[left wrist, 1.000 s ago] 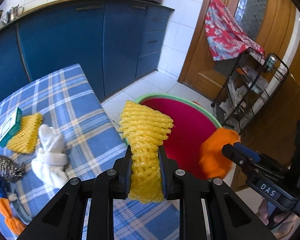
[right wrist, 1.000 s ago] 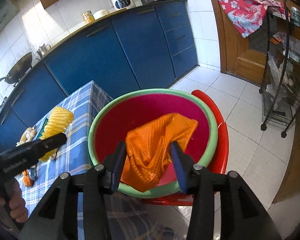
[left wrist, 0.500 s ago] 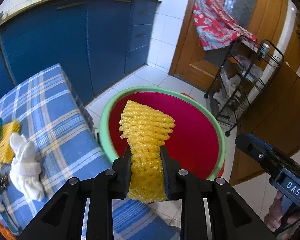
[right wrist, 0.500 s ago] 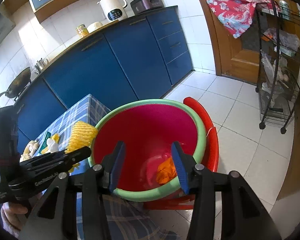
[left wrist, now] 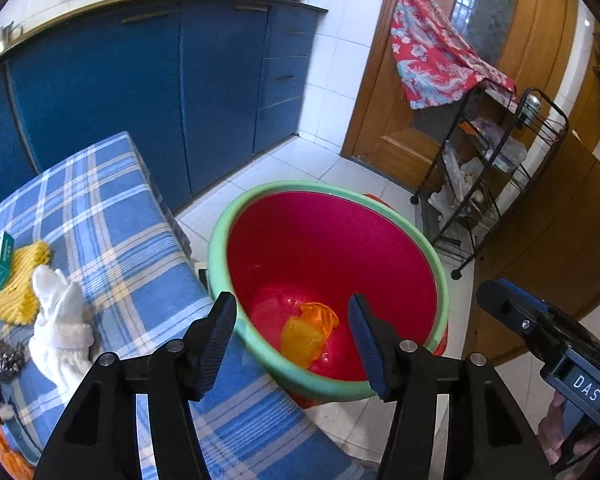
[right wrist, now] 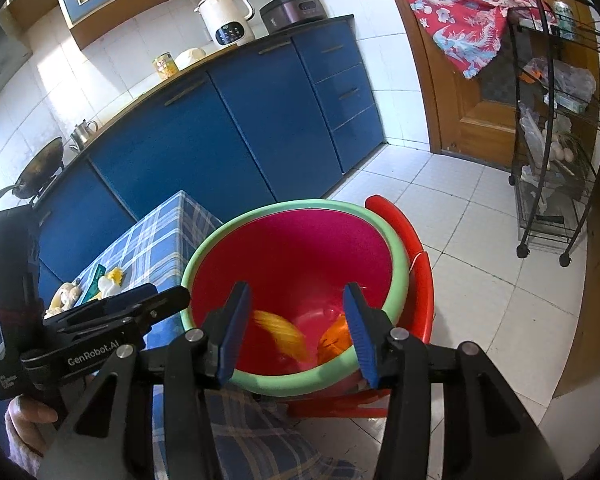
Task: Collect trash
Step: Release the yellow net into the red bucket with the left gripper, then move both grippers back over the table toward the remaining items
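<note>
Now the yellow foam-net fruit sleeve (left wrist: 302, 340) lies at the bottom of the red plastic basin with the green rim (left wrist: 220, 256), touching the crumpled orange mesh bag (left wrist: 320, 314) already there. The left hand-held gripper (left wrist: 292, 334) hangs above the basin; its jaws have just been opening and stand wide with nothing between them. The right hand-held gripper (right wrist: 296, 330) is likewise spread and empty. The drop step looks done. Next comes a reach to the blue checked surface (left wrist: 112, 216), probably for the white crumpled glove (left wrist: 60, 328) or the second yellow foam net (left wrist: 20, 280) beside it.
</note>
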`<state>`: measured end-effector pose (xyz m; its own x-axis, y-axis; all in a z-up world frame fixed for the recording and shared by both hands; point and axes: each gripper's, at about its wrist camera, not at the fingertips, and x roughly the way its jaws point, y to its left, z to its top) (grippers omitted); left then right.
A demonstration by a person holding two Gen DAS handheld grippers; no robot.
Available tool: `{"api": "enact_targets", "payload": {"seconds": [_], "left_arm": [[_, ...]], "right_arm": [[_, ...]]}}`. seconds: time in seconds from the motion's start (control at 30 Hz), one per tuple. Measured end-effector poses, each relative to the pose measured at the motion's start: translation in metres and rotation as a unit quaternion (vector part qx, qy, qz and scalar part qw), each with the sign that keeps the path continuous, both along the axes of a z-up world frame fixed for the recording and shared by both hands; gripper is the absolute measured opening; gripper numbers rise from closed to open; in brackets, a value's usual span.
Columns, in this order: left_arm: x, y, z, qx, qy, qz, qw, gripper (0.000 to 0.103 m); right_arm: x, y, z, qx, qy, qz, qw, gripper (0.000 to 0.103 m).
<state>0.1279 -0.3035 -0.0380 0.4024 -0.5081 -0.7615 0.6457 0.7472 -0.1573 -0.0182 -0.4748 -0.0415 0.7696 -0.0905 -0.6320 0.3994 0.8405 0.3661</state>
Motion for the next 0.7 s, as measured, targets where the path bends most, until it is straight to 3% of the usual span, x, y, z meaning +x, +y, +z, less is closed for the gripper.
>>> {"api": "enact_targets", "payload": {"seconds": [0.7], "left_arm": [[-0.010,0.106,0.031,-0.013,-0.017,0.112,0.9935,0.060]], "right_arm": [[0.004,0.061,0.029,-0.020,-0.018,0.056,0.998,0.058]]}}
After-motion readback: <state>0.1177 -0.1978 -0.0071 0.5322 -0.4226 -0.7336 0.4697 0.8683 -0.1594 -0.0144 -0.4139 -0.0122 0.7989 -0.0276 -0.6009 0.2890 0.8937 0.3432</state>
